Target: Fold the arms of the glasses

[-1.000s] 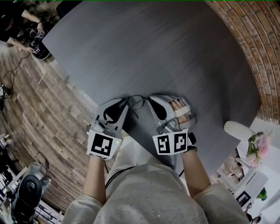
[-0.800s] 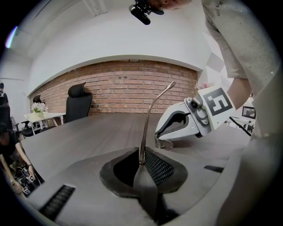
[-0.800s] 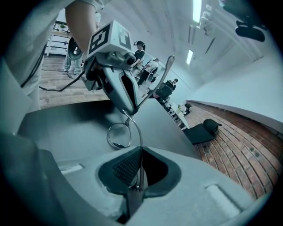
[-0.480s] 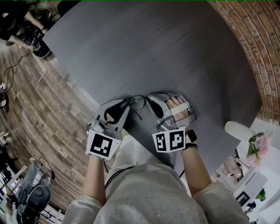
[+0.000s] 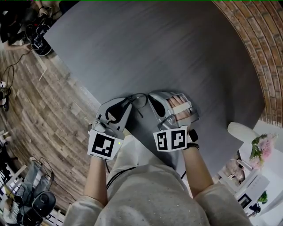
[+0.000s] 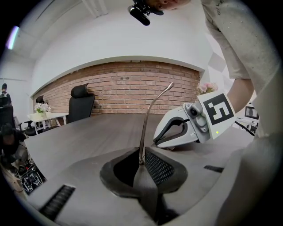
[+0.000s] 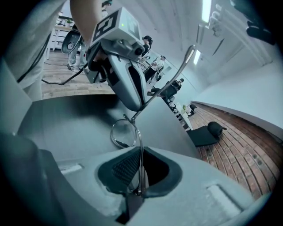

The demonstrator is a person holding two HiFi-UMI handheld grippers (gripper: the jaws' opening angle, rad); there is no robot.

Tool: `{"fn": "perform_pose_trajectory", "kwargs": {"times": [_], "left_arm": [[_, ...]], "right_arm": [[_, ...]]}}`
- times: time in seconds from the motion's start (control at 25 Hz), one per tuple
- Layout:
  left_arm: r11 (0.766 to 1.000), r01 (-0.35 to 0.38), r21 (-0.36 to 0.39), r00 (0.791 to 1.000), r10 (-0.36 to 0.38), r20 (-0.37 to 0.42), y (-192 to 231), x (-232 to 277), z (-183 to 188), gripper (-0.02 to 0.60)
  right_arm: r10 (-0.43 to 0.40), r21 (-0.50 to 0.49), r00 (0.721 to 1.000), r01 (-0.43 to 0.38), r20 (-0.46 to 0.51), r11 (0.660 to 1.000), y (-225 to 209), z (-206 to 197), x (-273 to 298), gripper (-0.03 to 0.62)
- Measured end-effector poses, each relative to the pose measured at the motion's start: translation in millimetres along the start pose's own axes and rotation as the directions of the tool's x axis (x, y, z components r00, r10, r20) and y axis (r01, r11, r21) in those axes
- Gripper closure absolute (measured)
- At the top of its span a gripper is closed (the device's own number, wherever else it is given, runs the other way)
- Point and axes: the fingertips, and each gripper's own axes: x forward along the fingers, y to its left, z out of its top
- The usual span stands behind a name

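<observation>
- Pale beige-grey top (image 5: pixel 150 194), finely speckled, with loose sleeves (image 5: pixel 84 207) that end near the elbows.
- Dark band (image 5: pixel 193 137) on the right wrist.
- Small black camera (image 6: pixel 140 9) worn on the head.
- Smooth light-grey shells on the left gripper (image 5: pixel 128 101) and the right gripper (image 5: pixel 150 96), each tapering to a point around a black teardrop hollow.
- Black cross-hatched pads (image 6: pixel 161 167) inside the jaws.
- 2 white cubes (image 5: pixel 104 145) printed with black square markers.
- 1 green light (image 5: pixel 119 142) beside the left cube.

Wire-framed glasses (image 5: pixel 138 100), thin metal with round lenses, poised over the near edge of the grey table (image 5: pixel 154 44); one arm (image 6: pixel 148 119) unfolded, rising steeply to a curved tip; lens (image 7: pixel 124 133) seen obliquely
</observation>
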Motion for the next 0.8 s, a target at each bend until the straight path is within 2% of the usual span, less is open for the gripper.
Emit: {"fn": "perform_pose_trajectory", "kwargs": {"times": [0.2,0.32,0.52,0.8], "left_arm": [[1.0,-0.023,-0.014,1.0,0.023,0.003,8,4,1,0.543],[1.0,-0.029,-0.005,1.0,0.029,0.003,11,7,4,0.543],[0.999,-0.053,-0.007,0.999,0.053,0.011,15,7,1,0.543],[0.997,-0.069,-0.017,0.998,0.069,-0.011,15,5,0,0.543]], "right_arm": [[-0.015,0.055,1.0,0.014,0.005,0.998,-3,1,4,0.576],[-0.011,0.136,0.999,0.007,0.032,0.991,-6,1,2,0.567],[0.012,0.284,0.996,-0.038,0.092,0.958,-10,5,-5,0.516],[0.017,0.389,0.988,-0.075,0.152,0.918,-17,9,-25,0.477]]}}
